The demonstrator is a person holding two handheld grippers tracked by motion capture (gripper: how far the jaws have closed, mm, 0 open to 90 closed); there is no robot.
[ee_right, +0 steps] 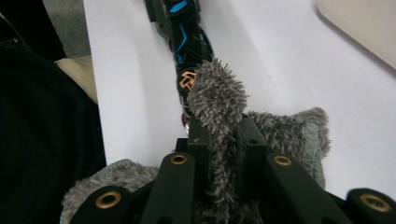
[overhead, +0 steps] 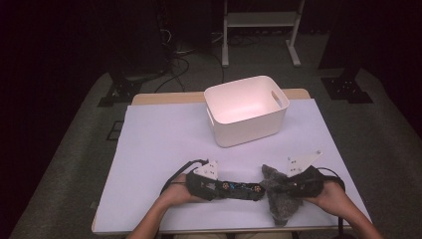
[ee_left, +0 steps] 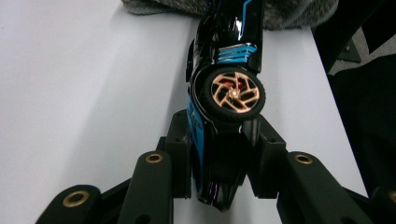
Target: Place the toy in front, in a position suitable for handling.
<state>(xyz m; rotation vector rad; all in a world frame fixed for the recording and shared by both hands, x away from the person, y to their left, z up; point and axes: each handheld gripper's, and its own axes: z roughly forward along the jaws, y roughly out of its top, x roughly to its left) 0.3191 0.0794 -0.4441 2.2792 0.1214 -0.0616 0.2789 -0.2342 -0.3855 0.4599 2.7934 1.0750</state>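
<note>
Left claw [ee_left: 223, 154] clamped on toy car [ee_left: 227, 100]; right claw [ee_right: 223, 140] clamped on grey cloth [ee_right: 217, 100]. Both items grasped, low over table. Bin [overhead: 247, 110] ahead, empty; depositing judged outstanding.

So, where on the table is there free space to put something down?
The table cover is bare on its whole left side, from the white bin down to the left gripper. A smaller strip lies right of the bin. The near edge is crowded: toy car, grey plush cloth and right gripper.
</note>
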